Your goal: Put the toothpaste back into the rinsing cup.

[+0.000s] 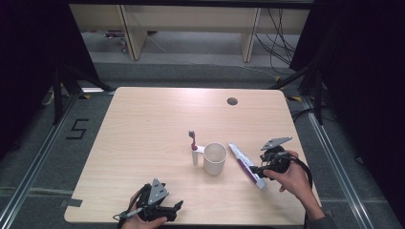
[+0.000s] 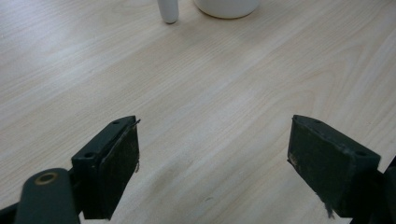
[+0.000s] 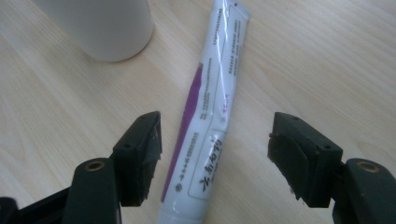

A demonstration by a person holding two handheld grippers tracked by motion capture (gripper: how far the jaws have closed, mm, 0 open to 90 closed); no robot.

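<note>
One toothpaste tube (image 1: 247, 165), white with a purple stripe, lies flat on the wooden table (image 1: 143, 124), just to the right of one white mug (image 1: 214, 158). The right gripper (image 1: 256, 170) hovers over the tube's near end; in the right gripper view the tube (image 3: 205, 126) runs lengthwise between the two spread jaws, with a clear gap on each side, so the pads do not press on it. One toothbrush (image 1: 193, 147) with a red and white handle stands upright against the mug's left side, beside its handle.

The left gripper (image 1: 177, 206) rests at the table's near edge, well apart from the three items. Its two jaws stand wide apart over bare wood, with nothing between them, and the left gripper view catches the base of the mug (image 2: 227, 7) and the foot of the toothbrush (image 2: 168, 11) at the top edge.
</note>
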